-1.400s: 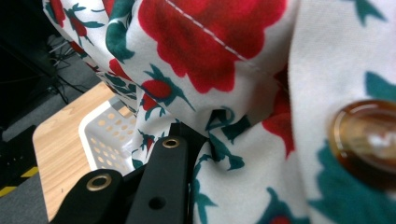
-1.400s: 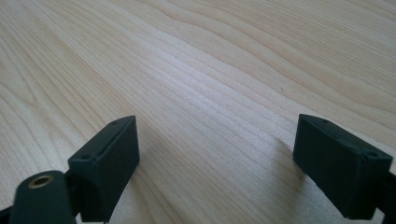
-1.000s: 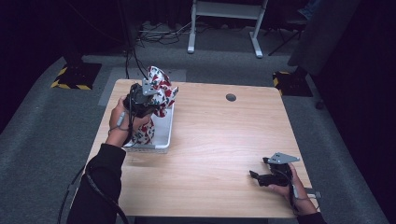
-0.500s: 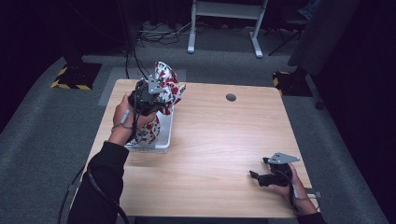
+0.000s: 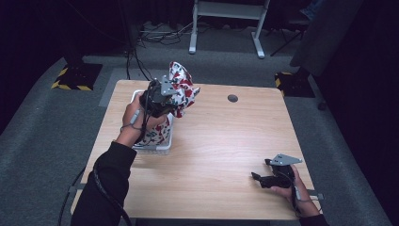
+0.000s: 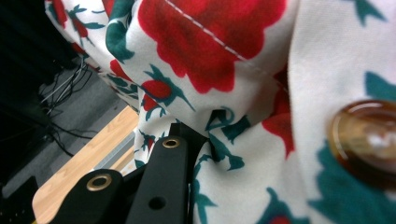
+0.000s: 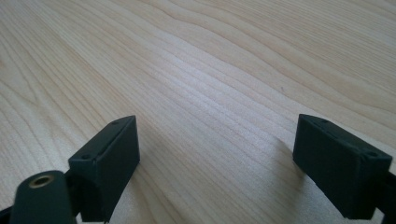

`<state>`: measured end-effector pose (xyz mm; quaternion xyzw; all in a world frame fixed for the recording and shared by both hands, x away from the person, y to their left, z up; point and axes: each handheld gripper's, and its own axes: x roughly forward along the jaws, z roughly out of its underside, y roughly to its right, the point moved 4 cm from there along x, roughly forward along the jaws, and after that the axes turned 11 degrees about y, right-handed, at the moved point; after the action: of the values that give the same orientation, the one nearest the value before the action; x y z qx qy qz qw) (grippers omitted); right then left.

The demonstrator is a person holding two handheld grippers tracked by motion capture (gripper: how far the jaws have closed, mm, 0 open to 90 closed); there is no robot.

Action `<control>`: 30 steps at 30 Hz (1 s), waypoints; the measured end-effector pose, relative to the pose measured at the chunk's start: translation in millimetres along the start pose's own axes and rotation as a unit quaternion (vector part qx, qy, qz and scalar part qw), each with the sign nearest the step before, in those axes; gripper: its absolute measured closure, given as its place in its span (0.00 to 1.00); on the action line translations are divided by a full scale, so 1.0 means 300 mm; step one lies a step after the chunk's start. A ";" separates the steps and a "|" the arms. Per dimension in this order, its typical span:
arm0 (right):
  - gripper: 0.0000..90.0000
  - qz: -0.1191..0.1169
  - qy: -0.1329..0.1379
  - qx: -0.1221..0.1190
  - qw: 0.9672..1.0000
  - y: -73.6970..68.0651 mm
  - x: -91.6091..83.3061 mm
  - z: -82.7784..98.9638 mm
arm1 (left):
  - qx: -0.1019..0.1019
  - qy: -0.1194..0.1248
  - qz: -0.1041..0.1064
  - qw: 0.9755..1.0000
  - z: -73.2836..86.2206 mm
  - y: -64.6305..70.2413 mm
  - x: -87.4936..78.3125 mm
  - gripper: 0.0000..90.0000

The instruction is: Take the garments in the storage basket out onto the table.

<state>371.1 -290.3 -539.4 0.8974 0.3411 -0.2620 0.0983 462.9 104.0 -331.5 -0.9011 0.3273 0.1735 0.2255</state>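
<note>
A white cloth with red flowers and green leaves (image 5: pixel 182 87) hangs bunched in the air above the table's far left. My left gripper (image 5: pixel 165 100) is shut on it, and its lower end trails into a white basket (image 5: pixel 155 147). In the left gripper view the floral cloth (image 6: pixel 261 79) is pressed against one black jaw, with a brown button (image 6: pixel 364 142) at the right. My right gripper (image 5: pixel 258 178) rests low on the wooden table (image 5: pixel 226 141) near the front right corner. In the right gripper view its jaws stand wide apart over bare wood; the right gripper (image 7: pixel 215 154) is open and holds nothing.
A small dark round spot (image 5: pixel 232 98) marks the table's far side. Behind the table are a white metal stand (image 5: pixel 226 23), floor cables (image 5: pixel 155 30) and yellow-black striped tape (image 5: pixel 70 84). A dark panel (image 5: pixel 324 33) leans at the far right.
My left gripper has lifted the floral cloth higher and carried it rightward, out over the basket's right edge. The right gripper has stayed where it was.
</note>
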 end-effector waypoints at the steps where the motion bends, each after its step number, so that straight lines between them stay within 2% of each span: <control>1: 0.16 0.000 0.000 0.000 1.000 0.000 0.000 0.000 | 0.002 0.003 0.003 1.000 -0.006 0.009 0.003 0.86; 11: 0.16 0.000 0.000 -0.001 1.000 0.001 0.000 0.000 | 0.031 0.010 0.030 0.999 -0.062 0.105 0.035 0.86; 19: 0.16 0.000 0.000 -0.002 1.000 0.001 0.000 0.000 | 0.044 0.012 0.049 0.998 -0.094 0.165 0.072 0.86; 23: 0.16 0.000 0.000 -0.001 1.000 0.001 0.000 0.000 | 0.044 0.013 0.054 0.998 -0.103 0.187 0.088 0.86; 30: 0.16 0.000 0.000 -0.001 1.000 0.001 0.000 0.000 | 0.063 0.015 0.068 0.996 -0.155 0.243 0.115 0.86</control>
<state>371.2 -290.5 -539.4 0.8972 0.3414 -0.2616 0.0996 447.0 12.2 -329.7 -0.8632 0.4013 0.1538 0.2650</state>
